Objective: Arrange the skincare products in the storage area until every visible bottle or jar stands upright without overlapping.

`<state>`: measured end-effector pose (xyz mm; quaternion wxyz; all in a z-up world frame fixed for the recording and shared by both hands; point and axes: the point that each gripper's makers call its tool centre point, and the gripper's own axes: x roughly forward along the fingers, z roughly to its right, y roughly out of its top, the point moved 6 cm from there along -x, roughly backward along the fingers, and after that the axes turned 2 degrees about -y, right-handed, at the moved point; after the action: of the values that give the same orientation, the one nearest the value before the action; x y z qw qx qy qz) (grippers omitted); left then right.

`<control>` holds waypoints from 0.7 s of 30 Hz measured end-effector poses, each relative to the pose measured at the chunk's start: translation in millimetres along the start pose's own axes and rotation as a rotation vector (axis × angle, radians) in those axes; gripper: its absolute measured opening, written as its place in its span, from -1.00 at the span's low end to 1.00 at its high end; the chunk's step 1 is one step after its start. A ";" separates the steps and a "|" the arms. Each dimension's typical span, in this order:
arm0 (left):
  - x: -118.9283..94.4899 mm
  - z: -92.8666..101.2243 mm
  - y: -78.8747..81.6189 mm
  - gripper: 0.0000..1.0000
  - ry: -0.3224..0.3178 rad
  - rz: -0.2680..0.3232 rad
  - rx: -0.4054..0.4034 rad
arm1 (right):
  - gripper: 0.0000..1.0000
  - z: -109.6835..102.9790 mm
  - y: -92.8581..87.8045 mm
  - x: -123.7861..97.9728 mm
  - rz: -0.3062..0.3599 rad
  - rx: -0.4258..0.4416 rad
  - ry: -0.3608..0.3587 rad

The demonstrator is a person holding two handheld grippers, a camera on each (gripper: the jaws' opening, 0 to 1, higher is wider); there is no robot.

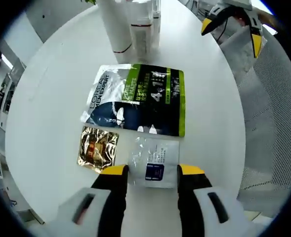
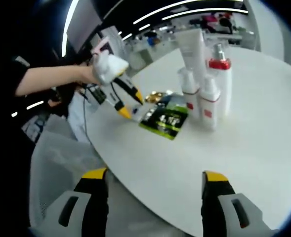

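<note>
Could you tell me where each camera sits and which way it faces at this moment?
Left gripper view: rides the left claw, looking down at the sachets; open jaws straddle the white sachet.
Right gripper view: rides the right claw, off the table's edge, facing the bottles; a person's forearm shows.
Shared: the green pouch, bottles, table.

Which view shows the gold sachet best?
The left gripper view: the gold sachet lies flat and plain on the white table, just ahead of the left tool. In the right gripper view it is a small, distant glint.
</note>
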<state>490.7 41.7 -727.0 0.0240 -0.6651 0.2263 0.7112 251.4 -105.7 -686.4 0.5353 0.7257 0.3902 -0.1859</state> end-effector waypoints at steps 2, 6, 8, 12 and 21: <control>0.8 -0.8 -0.4 -0.09 0.000 -0.004 0.002 | 0.57 0.0 -0.2 0.0 -0.002 0.001 -0.001; 2.6 -6.0 1.6 -0.09 0.002 0.004 -0.001 | 0.57 0.5 -0.8 0.7 -0.006 0.001 -0.001; 3.5 -7.2 2.3 -0.08 0.001 0.007 -0.001 | 0.57 0.2 -1.2 0.9 -0.009 0.000 -0.001; 5.0 -8.8 0.6 -0.08 0.005 -0.002 0.000 | 0.58 0.4 -1.6 1.0 -0.011 0.000 -0.001; 0.9 -10.0 -1.8 0.05 0.021 0.002 -0.019 | 0.59 0.4 -1.4 1.1 -0.011 -0.001 0.000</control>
<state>500.6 39.5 -728.5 0.0146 -0.6724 0.2206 0.7064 251.0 -105.5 -688.1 0.5348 0.7231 0.3943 -0.1887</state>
